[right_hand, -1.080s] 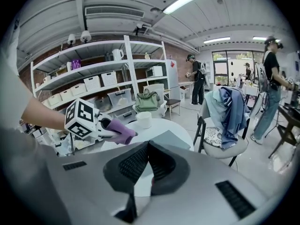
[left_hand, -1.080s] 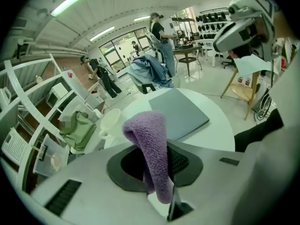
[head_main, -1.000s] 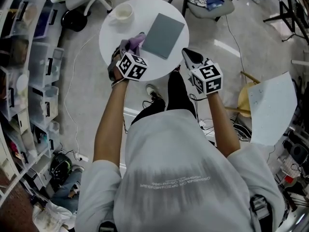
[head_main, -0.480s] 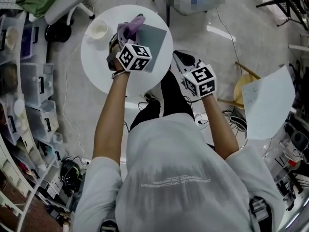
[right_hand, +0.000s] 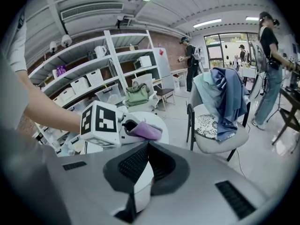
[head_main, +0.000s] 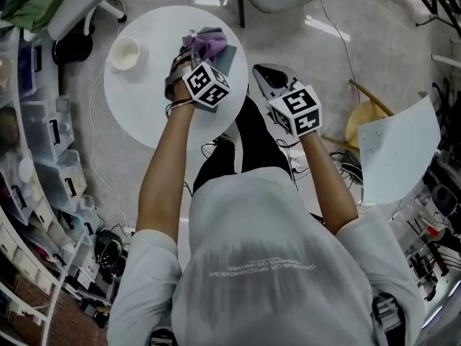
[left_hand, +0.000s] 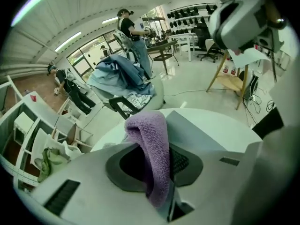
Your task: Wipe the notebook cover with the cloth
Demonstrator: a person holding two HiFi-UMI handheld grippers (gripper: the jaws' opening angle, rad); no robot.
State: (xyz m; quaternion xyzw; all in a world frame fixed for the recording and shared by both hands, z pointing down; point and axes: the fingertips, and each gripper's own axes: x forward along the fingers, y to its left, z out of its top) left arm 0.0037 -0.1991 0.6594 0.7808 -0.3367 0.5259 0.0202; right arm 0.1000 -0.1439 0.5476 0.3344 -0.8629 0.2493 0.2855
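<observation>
Grips cloth [head_main: 207,47] in left claw [head_main: 194,55], over notebook [left_hand: 199,131] at far side of counter [head_main: 137,103]. Holds right claw [head_main: 268,76] closed, empty, off counter edge. Finds cup [head_main: 125,52] at counter left; contents not discernible.

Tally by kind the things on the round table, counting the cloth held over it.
Cup: 1
Notebook: 1
Cloth: 1
Total: 3
</observation>
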